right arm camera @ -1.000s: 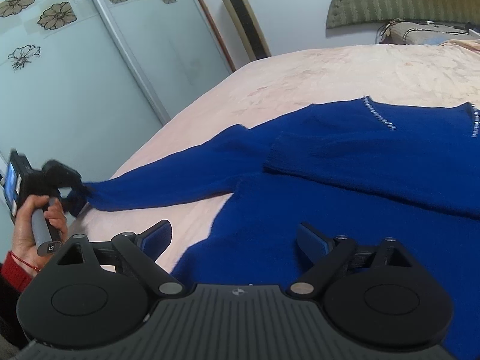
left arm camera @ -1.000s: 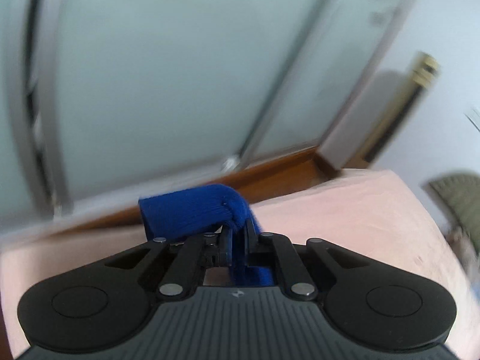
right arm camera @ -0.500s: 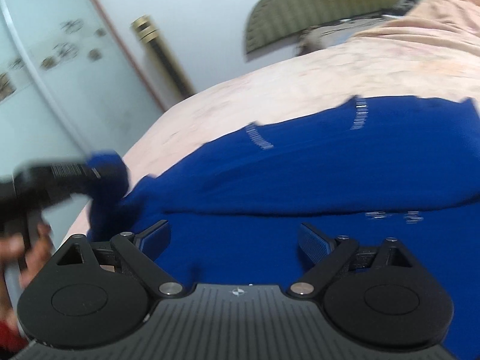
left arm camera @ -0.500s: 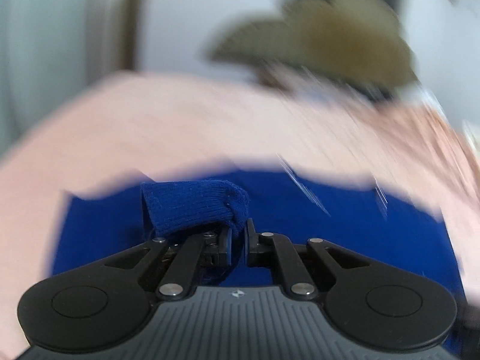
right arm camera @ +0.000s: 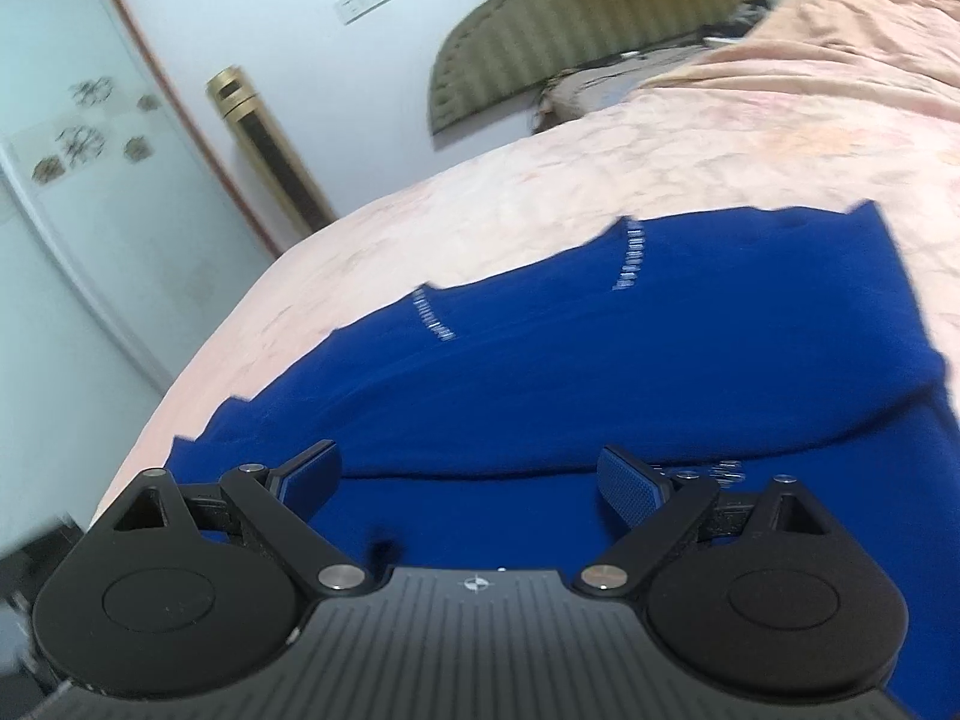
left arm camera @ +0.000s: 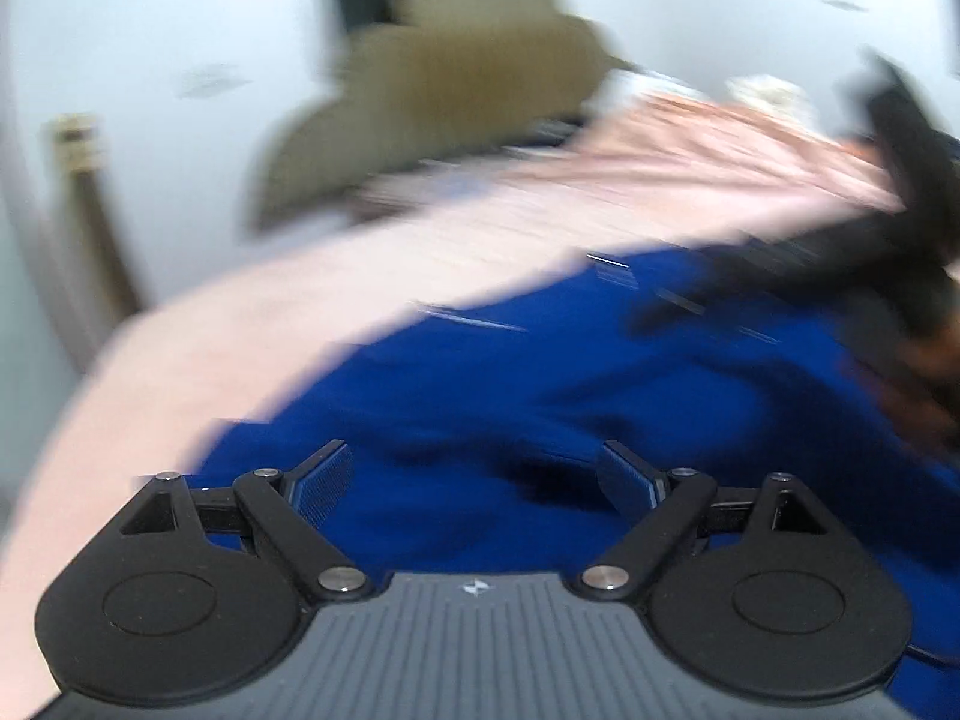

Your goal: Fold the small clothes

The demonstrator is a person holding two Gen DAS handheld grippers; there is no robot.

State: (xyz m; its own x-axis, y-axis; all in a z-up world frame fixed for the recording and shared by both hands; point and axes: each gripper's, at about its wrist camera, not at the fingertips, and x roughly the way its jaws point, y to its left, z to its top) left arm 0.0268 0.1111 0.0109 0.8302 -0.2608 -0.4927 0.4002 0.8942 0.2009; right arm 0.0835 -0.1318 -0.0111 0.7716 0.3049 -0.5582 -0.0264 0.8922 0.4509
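A royal-blue knitted sweater (right arm camera: pixel 630 372) lies on the pink bed (right arm camera: pixel 540 210), with both sleeves folded in over its body and silver trim at the shoulders. My left gripper (left arm camera: pixel 477 480) is open and empty, low over the sweater (left arm camera: pixel 510 396); that view is blurred by motion. My right gripper (right arm camera: pixel 468 480) is open and empty, just above the sweater's near part. It also shows as a dark blurred shape at the right of the left wrist view (left arm camera: pixel 888 240).
The bed (left arm camera: pixel 300 312) reaches to an olive headboard (right arm camera: pixel 600 18) with pillows at the far end. A gold-and-black tower unit (right arm camera: pixel 270 150) stands by the white wall. A sliding glass wardrobe door (right arm camera: pixel 78 210) runs along the left.
My left gripper carried the sleeve cuff over onto the sweater body, opened and let it go. My right gripper stayed open and shifted over the sweater.
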